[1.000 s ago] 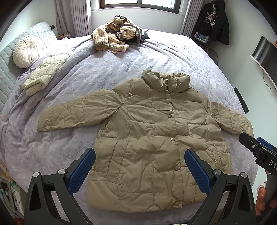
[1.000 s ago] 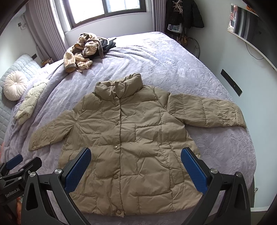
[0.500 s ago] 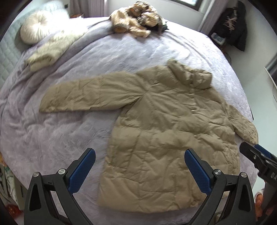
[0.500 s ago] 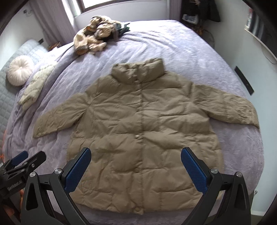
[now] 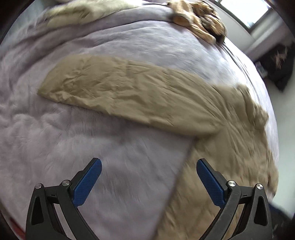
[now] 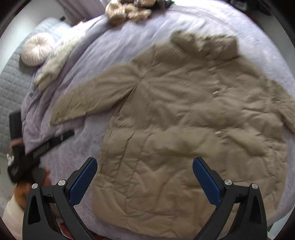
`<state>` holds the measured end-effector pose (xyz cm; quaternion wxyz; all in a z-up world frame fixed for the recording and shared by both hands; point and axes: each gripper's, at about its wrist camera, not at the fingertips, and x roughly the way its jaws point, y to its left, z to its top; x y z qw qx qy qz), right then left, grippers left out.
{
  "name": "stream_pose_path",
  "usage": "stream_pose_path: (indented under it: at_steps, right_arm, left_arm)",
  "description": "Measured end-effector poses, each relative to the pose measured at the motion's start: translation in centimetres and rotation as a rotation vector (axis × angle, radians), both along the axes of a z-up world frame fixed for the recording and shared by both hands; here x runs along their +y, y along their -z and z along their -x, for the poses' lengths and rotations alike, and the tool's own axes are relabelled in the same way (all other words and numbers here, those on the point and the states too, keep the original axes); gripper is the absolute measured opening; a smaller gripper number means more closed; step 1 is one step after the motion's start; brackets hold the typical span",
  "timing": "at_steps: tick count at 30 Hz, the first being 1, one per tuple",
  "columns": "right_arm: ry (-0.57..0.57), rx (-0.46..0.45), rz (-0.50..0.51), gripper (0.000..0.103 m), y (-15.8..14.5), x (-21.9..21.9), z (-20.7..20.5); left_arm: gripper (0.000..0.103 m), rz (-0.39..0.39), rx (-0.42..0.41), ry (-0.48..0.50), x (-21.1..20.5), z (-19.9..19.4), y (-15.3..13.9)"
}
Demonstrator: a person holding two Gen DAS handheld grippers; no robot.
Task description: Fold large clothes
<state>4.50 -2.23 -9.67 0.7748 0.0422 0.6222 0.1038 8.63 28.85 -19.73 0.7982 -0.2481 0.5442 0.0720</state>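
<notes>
Above the lilac bed, the left claw is held low with its blue fingers spread wide and nothing between them, the bedspread lying under the left finger and the side of the tan puffer jacket under the right one. The right claw is likewise held spread and empty over the jacket's hem. The jacket is laid flat, front up, across the middle of the bed, with its collar at 12 o'clock and one sleeve stretched out toward 9 o'clock. In the right wrist view the left claw's black body is seen at 8 o'clock, gripped by a hand that is blurred. A heap of clothes is seen at 12 o'clock, a round cushion and a cream garment at 10 o'clock. The other sleeve is cut off at 3 o'clock, and both views are smeared by motion.
</notes>
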Motion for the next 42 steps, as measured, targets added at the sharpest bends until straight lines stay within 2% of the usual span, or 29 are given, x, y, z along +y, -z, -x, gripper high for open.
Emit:
stream_pose_path:
  at_steps: [5, 8, 11, 15, 16, 17, 18, 19, 20, 25, 29, 30, 31, 32, 33, 34, 36, 39, 42]
  right_arm:
    - [-0.030, 0.016, 0.005, 0.103, 3.6, 1.9, -0.7]
    - [-0.032, 0.025, 0.016, 0.103, 5.3, 2.5, -1.0]
    - [-0.035, 0.013, 0.008, 0.103, 6.1, 2.8, -1.2]
    - [-0.040, -0.026, 0.001, 0.103, 6.2, 3.2, -2.1]
    - [-0.040, -0.034, 0.000, 0.103, 6.2, 3.3, -2.5]
    - [-0.039, -0.041, 0.001, 0.103, 6.2, 3.4, -2.9]
    - [-0.037, -0.048, 0.001, 0.103, 6.2, 3.5, -3.5]
    - [-0.034, -0.054, -0.002, 0.103, 6.2, 3.6, -4.0]
    - [-0.031, -0.062, -0.008, 0.103, 6.1, 3.6, -4.7]
    - [-0.008, -0.121, -0.032, 0.103, 5.9, 3.9, -8.5]
    - [0.027, -0.147, -0.100, 0.100, 6.5, 3.5, -11.6]
    - [0.034, -0.148, -0.124, 0.091, 6.8, 3.3, -12.3]
    - [0.037, -0.149, -0.141, 0.068, 7.0, 3.2, -12.7]
    - [0.039, -0.137, -0.161, 0.056, 7.5, 3.2, -13.4]
    - [0.041, -0.104, -0.198, 0.033, 8.4, 3.2, -14.4]
    - [0.044, -0.080, -0.244, 0.017, 9.1, 3.2, -15.1]
    - [0.045, -0.047, -0.326, 0.009, 10.5, 3.4, -16.2]
    - [0.011, -0.010, -0.373, 0.007, 12.6, 4.6, -16.8]
    - [-0.005, 0.075, -0.400, 0.007, 15.7, 5.8, -17.6]
  left_arm:
    - [0.103, 0.089, -0.035, -0.078, 4.2, -3.8, 5.2]
    - [0.103, 0.123, -0.044, -0.119, 6.3, -5.5, 7.4]
    - [0.103, 0.142, -0.093, -0.182, 8.1, -6.6, 7.9]
    - [0.103, 0.113, -0.159, -0.273, 10.2, -8.1, 7.2]
    - [0.092, 0.094, -0.174, -0.295, 10.6, -8.4, 6.8]
    - [0.063, 0.078, -0.184, -0.310, 10.9, -8.6, 6.6]
    - [0.046, 0.090, -0.193, -0.308, 11.3, -9.1, 6.5]
    - [0.018, 0.125, -0.201, -0.297, 11.6, -9.5, 6.6]
    - [0.010, 0.155, -0.213, -0.283, 12.0, -9.9, 6.6]
    - [0.010, 0.050, -0.306, -0.196, 10.7, -9.9, 2.7]
    - [0.010, 0.039, -0.385, -0.173, 9.8, -8.8, -1.0]
    - [0.010, 0.038, -0.408, -0.168, 9.4, -8.6, -2.1]
    - [0.010, 0.036, -0.424, -0.160, 9.0, -8.3, -3.0]
    - [0.010, 0.028, -0.447, -0.144, 8.4, -8.4, -4.2]
    - [0.010, 0.016, -0.464, -0.128, 7.8, -8.5, -5.2]
    - [0.010, 0.008, -0.477, -0.116, 7.0, -8.1, -5.9]
    - [0.010, -0.007, -0.512, -0.080, 5.2, -8.1, -7.9]
    - [0.010, -0.013, -0.549, -0.025, 2.6, -8.3, -9.9]
    - [0.010, 0.013, -0.556, 0.063, -1.0, -9.5, -11.3]
